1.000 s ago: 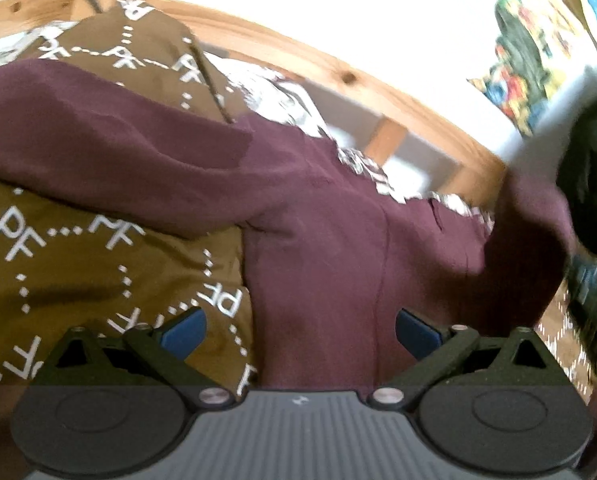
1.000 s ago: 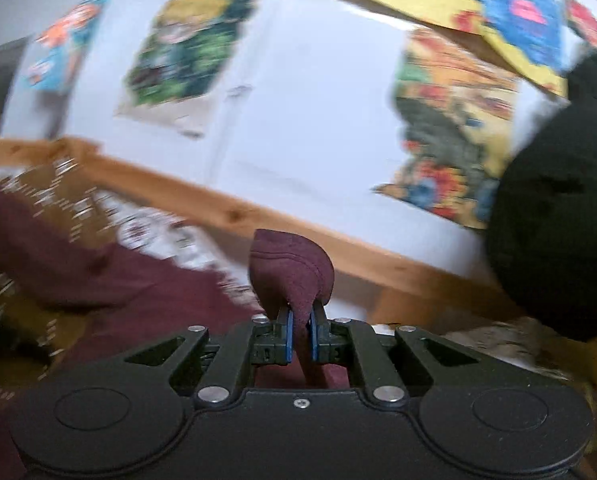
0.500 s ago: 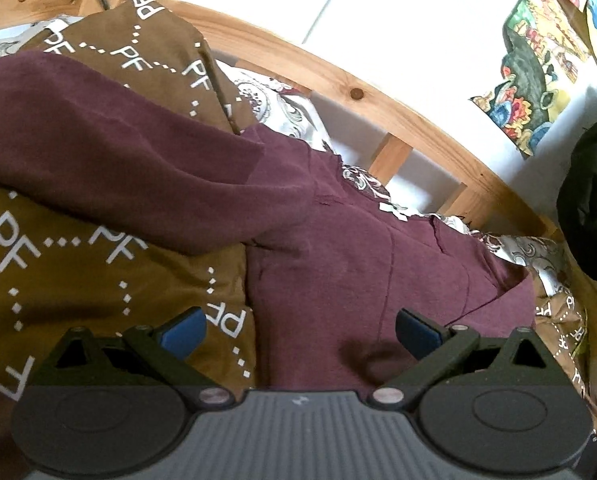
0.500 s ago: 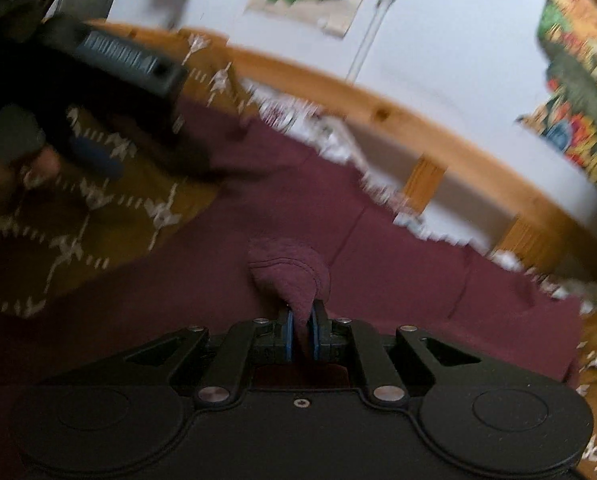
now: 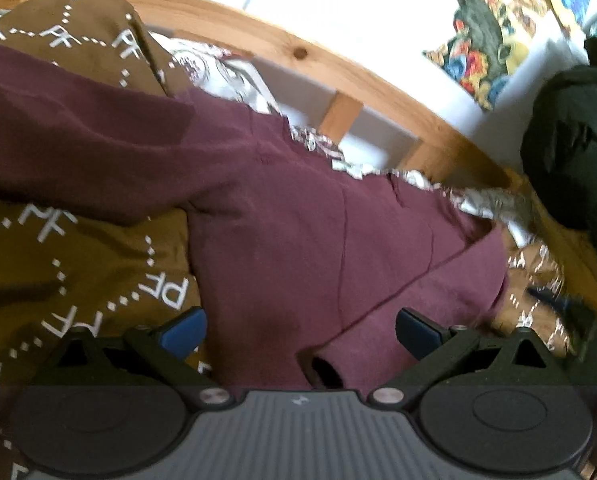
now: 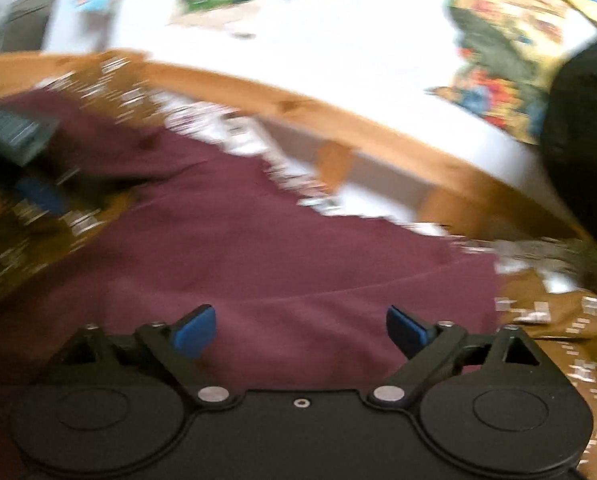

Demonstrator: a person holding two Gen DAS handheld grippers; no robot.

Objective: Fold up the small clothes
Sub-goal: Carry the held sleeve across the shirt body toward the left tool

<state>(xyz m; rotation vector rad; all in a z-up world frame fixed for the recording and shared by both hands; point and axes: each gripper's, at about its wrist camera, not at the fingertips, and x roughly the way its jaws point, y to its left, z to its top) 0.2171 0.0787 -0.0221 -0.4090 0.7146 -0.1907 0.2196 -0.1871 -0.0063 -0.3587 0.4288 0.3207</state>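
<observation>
The maroon garment (image 5: 298,220) lies across the brown patterned bedspread (image 5: 78,272), its right sleeve folded inward with the cuff at lower centre. Both the left hand-held gripper (image 5: 300,330) and the right hand-held gripper (image 6: 300,330) stand wide apart, holding nothing. The wooden bed rail (image 5: 338,76) bounds the far edge.

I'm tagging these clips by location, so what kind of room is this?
Probably a child's bedroom: a wooden bed frame, a brown patterned blanket under the maroon garment, and colourful pictures on the white wall.
</observation>
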